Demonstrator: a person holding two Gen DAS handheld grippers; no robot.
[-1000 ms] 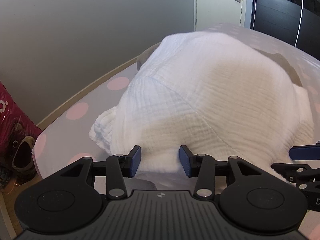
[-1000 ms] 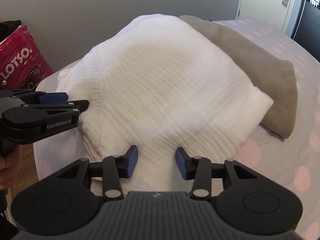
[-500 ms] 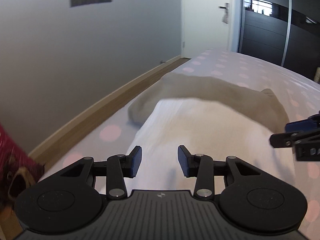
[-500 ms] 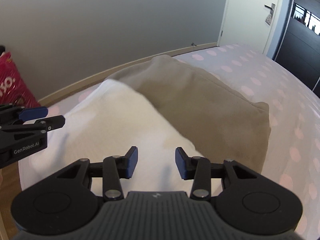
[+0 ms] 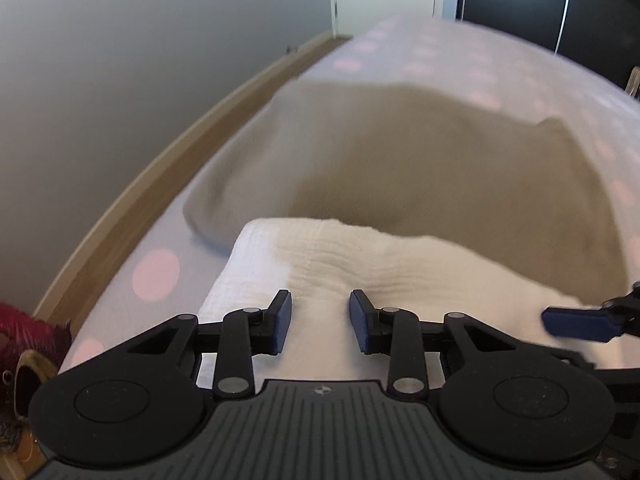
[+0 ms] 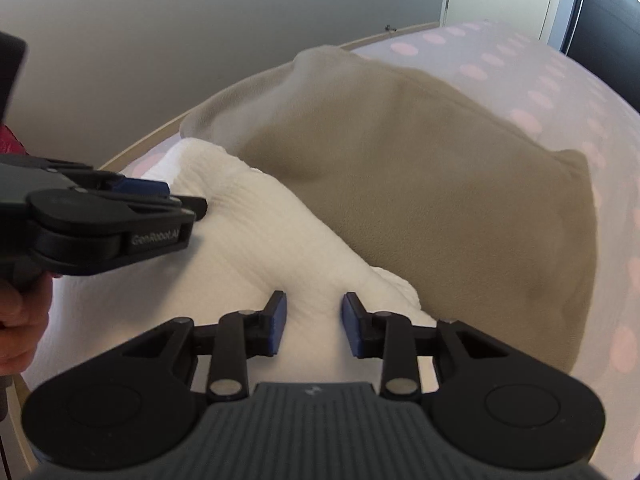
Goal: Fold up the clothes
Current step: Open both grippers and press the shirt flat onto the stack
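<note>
the left tongs (image 5: 320,326) sit at the bottom middle of the left wrist view, their blue pads apart and closing in, with the white crinkled cloth (image 5: 360,264) running between them; the pads do not press on it. the right tongs (image 6: 312,322) at the bottom middle of the right wrist view are the same: jaws parted and closing, a raised ridge of the white cloth between the pads, no squeeze visible.

the white cloth lies on the bed (image 5: 520,76), in the lower half of both frames, stretched as a band from lower left to lower right. its upper edge overlaps the beige garment (image 6: 440,168), which spreads across the middle of both views, lying flat on the pink-dotted sheet. the far part of the left wrist view is blurred.

in the right wrist view the left tongs come in from the left edge, their tips touching or just above the white cloth, and a hand (image 6: 20,320) grips the handle at the lower left edge. in the left wrist view one blue pad of the right tongs shows at the right edge, over the cloth.

a grey wall (image 6: 200,40) fills the upper left of both frames. a red bag (image 5: 28,320) sits at the lower left edge of the left wrist view.
</note>
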